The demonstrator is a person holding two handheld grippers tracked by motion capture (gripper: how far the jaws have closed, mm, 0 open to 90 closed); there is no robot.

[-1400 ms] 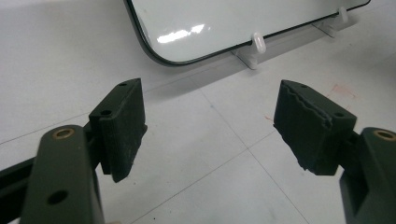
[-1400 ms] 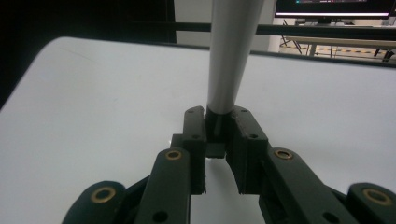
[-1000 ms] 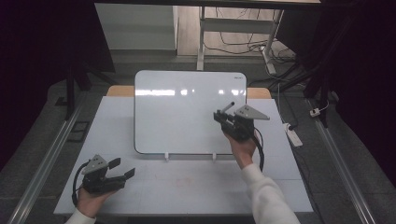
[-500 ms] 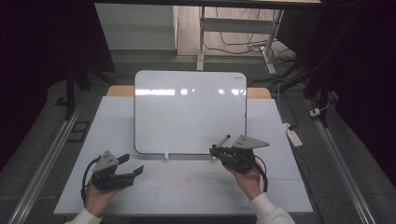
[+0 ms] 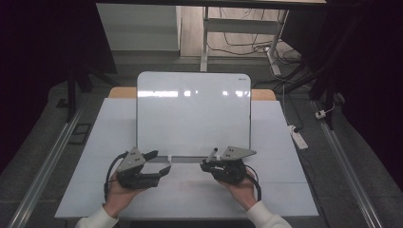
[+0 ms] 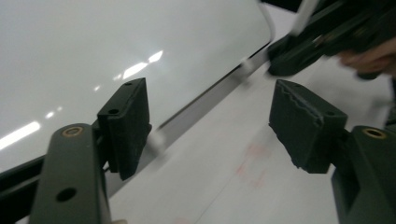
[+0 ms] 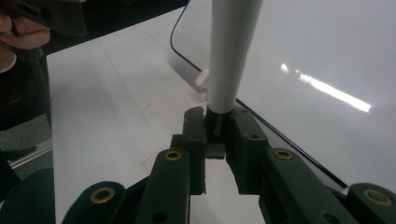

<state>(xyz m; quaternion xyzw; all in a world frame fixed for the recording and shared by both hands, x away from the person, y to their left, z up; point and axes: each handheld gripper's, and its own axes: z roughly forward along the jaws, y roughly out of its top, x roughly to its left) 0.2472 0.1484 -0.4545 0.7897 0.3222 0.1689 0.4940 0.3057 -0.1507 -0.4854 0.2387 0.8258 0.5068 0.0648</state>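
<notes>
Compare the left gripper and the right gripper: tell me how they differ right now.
The left gripper has its jaws apart with nothing between them, having just been closing a little; the right gripper is shut on a white marker. Both hover over the table at the whiteboard's near edge.

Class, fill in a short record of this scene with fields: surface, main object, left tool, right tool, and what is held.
surface: white table
main object: whiteboard, lying flat, blank
left tool: left tool open, jaws just closing slightly, nothing between them, near the board's front edge
right tool: right tool shut on the marker
held: white marker, gripped at one end, sticking out over the whiteboard edge
</notes>
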